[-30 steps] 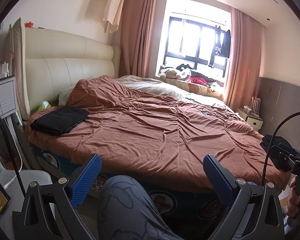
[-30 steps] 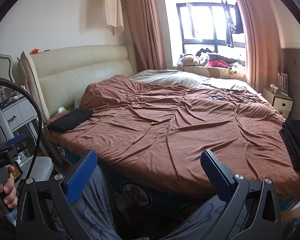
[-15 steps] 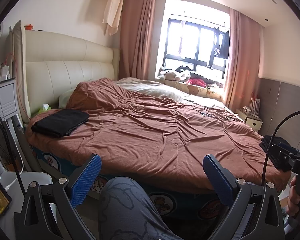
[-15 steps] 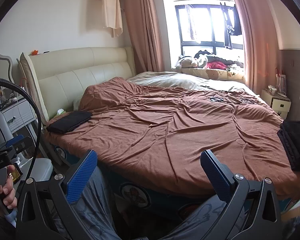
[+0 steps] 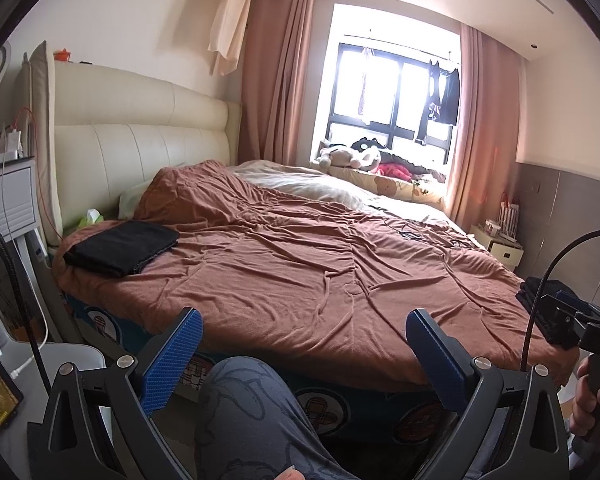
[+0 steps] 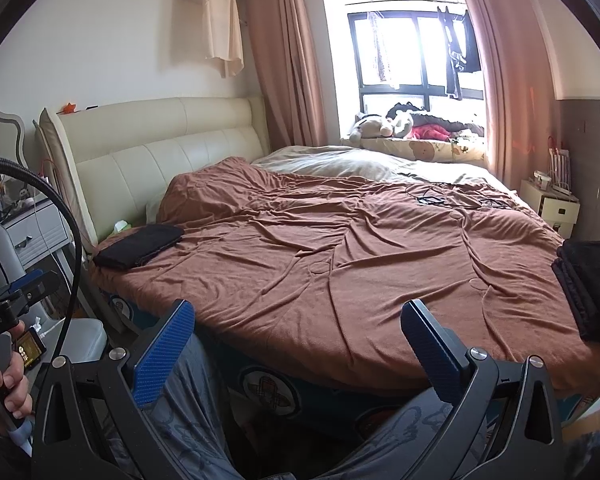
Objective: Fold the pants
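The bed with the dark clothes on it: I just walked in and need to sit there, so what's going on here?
A person facing the bed holds a gripper in each hand; the left gripper and right gripper are both open, empty and short of the brown cover. One black folded garment lies near the headboard, and a dark pile sits at the bed's right edge. Nothing is being handled right now.

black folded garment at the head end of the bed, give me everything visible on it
The black folded garment is a flat, roughly rectangular stack of dark, matte cloth, with layered edges showing along its near side. It lies on the brown bedspread at the near corner by the cream headboard, with a green tissue pack just behind it. Only the bedspread touches it. Both grippers are open and well short of it.
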The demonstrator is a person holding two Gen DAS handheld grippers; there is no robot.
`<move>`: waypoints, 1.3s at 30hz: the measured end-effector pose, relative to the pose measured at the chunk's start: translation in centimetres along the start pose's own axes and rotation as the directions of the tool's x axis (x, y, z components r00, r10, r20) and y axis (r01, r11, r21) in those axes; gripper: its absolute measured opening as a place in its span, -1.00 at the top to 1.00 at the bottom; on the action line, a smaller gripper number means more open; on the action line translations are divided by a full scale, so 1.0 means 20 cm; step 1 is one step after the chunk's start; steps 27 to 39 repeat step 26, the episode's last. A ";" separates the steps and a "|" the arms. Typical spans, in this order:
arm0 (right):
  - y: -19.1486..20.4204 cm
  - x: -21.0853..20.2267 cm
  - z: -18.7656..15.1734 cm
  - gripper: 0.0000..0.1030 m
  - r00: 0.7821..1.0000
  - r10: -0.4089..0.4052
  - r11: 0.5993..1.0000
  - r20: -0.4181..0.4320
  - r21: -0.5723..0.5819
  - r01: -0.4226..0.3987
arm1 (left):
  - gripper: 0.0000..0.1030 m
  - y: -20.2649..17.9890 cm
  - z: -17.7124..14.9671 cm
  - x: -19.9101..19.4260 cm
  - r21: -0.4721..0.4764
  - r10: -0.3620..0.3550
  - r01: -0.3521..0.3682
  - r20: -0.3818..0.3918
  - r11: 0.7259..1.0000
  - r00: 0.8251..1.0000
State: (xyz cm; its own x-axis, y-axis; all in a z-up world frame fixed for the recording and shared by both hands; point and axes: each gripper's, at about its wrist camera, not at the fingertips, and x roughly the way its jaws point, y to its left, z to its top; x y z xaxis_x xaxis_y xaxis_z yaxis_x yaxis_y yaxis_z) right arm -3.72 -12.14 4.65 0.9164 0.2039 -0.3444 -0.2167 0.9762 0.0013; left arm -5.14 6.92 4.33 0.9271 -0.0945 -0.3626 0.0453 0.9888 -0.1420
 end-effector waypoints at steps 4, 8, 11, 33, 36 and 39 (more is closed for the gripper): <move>0.01 -0.01 0.00 -1.00 1.000 -0.001 1.000 0.004 -0.005 0.001 | -0.99 0.00 0.00 0.00 -0.002 -0.001 0.001 -0.002 1.000 1.000; 0.01 -0.01 0.00 -1.00 1.000 -0.004 1.000 0.003 -0.001 0.004 | -0.99 -0.01 0.00 0.00 -0.004 -0.003 0.003 -0.010 1.000 1.000; 0.00 -0.01 0.00 -1.00 1.000 -0.004 1.000 0.002 0.006 0.004 | -0.99 -0.02 0.01 0.00 0.000 0.006 -0.006 -0.010 1.000 1.000; 0.03 0.00 0.01 -1.00 1.000 -0.010 1.000 -0.012 0.005 0.010 | -0.99 -0.03 -0.01 0.02 0.002 0.006 -0.006 -0.025 1.000 1.000; 0.03 0.00 0.01 -1.00 1.000 -0.010 1.000 -0.012 0.005 0.010 | -0.99 -0.03 -0.01 0.02 0.002 0.006 -0.006 -0.025 1.000 1.000; 0.03 0.00 0.01 -1.00 1.000 -0.010 1.000 -0.012 0.005 0.010 | -0.99 -0.03 -0.01 0.02 0.002 0.006 -0.006 -0.025 1.000 1.000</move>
